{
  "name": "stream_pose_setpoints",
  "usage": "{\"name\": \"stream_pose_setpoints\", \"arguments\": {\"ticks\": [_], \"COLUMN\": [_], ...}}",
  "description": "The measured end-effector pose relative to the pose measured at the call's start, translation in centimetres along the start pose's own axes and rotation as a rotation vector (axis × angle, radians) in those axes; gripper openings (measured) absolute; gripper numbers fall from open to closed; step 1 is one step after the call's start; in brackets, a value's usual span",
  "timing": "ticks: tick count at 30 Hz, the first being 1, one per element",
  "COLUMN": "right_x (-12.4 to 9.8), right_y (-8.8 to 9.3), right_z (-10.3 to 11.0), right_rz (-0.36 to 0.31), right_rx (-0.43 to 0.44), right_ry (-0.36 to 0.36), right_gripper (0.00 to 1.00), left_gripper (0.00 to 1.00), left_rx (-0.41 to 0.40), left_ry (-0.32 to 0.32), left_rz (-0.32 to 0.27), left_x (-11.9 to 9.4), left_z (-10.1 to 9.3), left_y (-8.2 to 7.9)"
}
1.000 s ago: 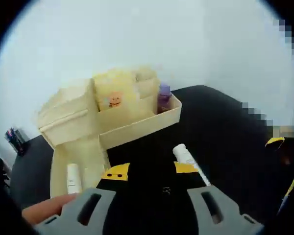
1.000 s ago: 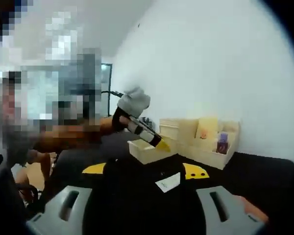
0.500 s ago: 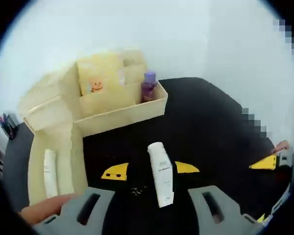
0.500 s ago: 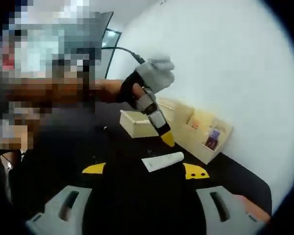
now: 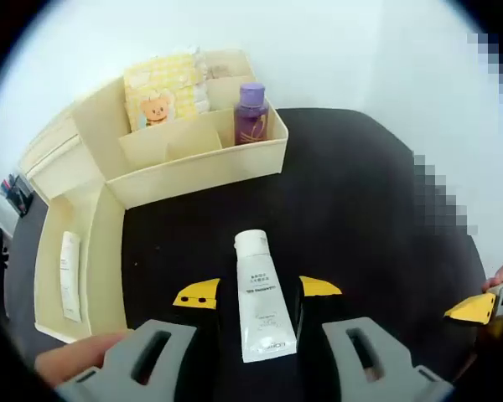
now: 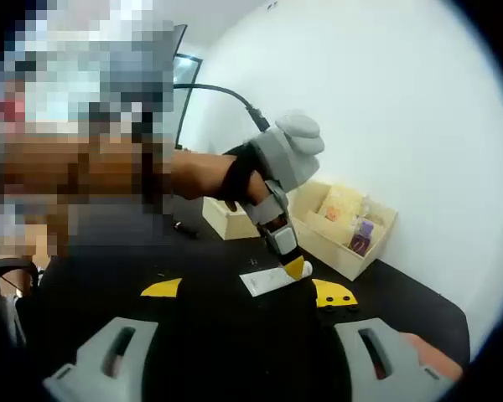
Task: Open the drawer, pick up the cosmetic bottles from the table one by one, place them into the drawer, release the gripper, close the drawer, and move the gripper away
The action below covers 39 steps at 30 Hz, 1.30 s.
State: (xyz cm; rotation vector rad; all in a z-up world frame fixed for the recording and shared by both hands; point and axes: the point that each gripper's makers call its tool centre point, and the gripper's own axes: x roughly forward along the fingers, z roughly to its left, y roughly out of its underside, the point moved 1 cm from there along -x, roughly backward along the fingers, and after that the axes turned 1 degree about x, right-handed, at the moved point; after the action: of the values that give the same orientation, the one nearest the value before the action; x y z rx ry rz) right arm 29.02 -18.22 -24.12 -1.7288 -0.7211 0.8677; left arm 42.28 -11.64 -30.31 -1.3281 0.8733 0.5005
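Left tool (image 5: 256, 290) straddling a white tube (image 5: 258, 295) on the black counter (image 5: 377, 226)

The tube is lying flat between the spread, unclenched jaws; another white tube (image 5: 69, 275) is resting in the open drawer (image 5: 101, 251) of the wooden organiser (image 5: 193, 163); a purple bottle (image 5: 251, 112) is standing upright in its compartment; the right tool (image 6: 245, 292) is hanging released, apart from everything.

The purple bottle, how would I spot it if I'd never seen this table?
Find the cream wooden organizer at the back of the black table. The purple bottle stands upright in its right-hand compartment, beside a yellow bear-print packet. It's the only purple item; the other cosmetics are white tubes lying flat.
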Motion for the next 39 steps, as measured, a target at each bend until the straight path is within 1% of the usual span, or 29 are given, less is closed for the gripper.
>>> {"name": "stream_pose_setpoints", "arguments": {"ticks": [1,3,5,8,11,13,14,15,16,19,22,23,25,26,27,28,29,30,31,32,33,35,36,38,39], "right_x": [0.0,0.0,0.0,0.1,0.1,0.1,0.1,0.0,0.0,0.1,0.1,0.1,0.0,-0.1,-0.3,-0.5,-0.9,-1.1,-1.5,-2.0,-2.6,-3.8,-4.2,-4.7,-4.8], "right_y": [-0.1,-0.3,-0.2,-0.2,-0.2,-0.1,-0.2,-0.3,-0.4,-0.5,-0.4,-0.3,-0.3,-0.4,-0.7,-0.9,-1.4,-1.6,-2.1,-2.5,-3.0,-3.9,-4.1,-4.4,-4.5], "right_z": [0.0,0.0,0.0,0.0,-0.2,-0.3,-0.4,-0.5,-0.5,-0.6,-1.0,-1.1,-1.2,-1.4,-1.6,-1.9,-2.4,-2.8,-3.5,-4.0,-4.5,-5.7,-6.1,-6.6,-6.7], "right_rz": [-0.005,-0.011,-0.016,-0.016,-0.015,-0.014,-0.013,-0.016,-0.02,-0.025,-0.02,-0.02,-0.022,-0.028,-0.047,-0.065,-0.095,-0.113,-0.145,-0.179,-0.217,-0.301,-0.322,-0.35,-0.357], "right_rx": [0.004,0.009,0.015,0.016,0.027,0.031,0.03,0.029,0.029,0.037,0.044,0.048,0.059,0.071,0.109,0.147,0.195,0.221,0.259,0.302,0.347,0.433,0.461,0.475,0.472], "right_ry": [-0.002,-0.006,-0.008,-0.006,-0.004,0.0,0.002,0.004,0.005,0.005,0.013,0.016,0.02,0.022,0.017,0.015,0.02,0.026,0.031,0.036,0.041,0.055,0.058,0.07,0.076], "right_gripper": [0.54,0.53,0.53,0.53,0.53,0.52,0.52,0.51,0.51,0.51,0.51,0.51,0.51,0.51,0.51,0.51,0.51,0.5,0.48,0.47,0.46,0.42,0.41,0.41,0.41], "left_gripper": [0.3,0.31,0.32,0.32,0.28,0.26,0.24,0.21,0.2,0.2,0.19,0.19,0.19,0.19,0.19,0.19,0.19,0.19,0.19,0.19,0.19,0.19,0.19,0.19,0.19], "left_rx": [0.006,0.002,-0.012,-0.032,-0.024,-0.045,-0.051,-0.053,-0.051,-0.063,-0.061,-0.057,-0.047,-0.045,-0.047,-0.051,-0.037,-0.034,-0.017,-0.001,0.01,0.061,0.065,0.111,0.123], "left_ry": [-0.022,-0.042,-0.043,-0.048,-0.078,-0.069,-0.06,-0.062,-0.067,-0.059,-0.053,-0.053,-0.031,-0.009,0.007,0.017,0.033,0.038,0.047,0.058,0.064,0.097,0.103,0.136,0.14], "left_rz": [0.013,0.029,0.035,0.047,0.062,0.073,0.068,0.069,0.068,0.067,0.06,0.051,0.025,-0.006,-0.041,-0.065,-0.112,-0.13,-0.159,-0.207,-0.231,-0.326,-0.354,-0.478,-0.495], "left_x": [0.3,0.8,1.3,1.8,2.5,2.5,2.4,2.4,2.2,2.2,1.9,1.7,1.3,1.0,0.7,0.2,-0.5,-0.9,-1.4,-2.1,-2.7,-4.2,-4.9,-6.8,-7.5], "left_z": [0.1,0.0,0.0,-0.1,0.5,0.4,0.3,0.3,0.2,0.4,0.2,0.2,0.1,-0.1,-0.2,-0.3,-0.4,-0.5,-0.7,-0.9,-1.1,-1.7,-1.8,-2.9,-3.3], "left_y": [0.1,0.3,0.2,0.5,0.5,0.8,0.8,0.9,1.1,1.0,1.3,1.2,0.9,0.5,0.3,0.3,0.2,0.2,0.2,0.0,0.2,-0.3,-0.4,-0.9,-0.7]}}
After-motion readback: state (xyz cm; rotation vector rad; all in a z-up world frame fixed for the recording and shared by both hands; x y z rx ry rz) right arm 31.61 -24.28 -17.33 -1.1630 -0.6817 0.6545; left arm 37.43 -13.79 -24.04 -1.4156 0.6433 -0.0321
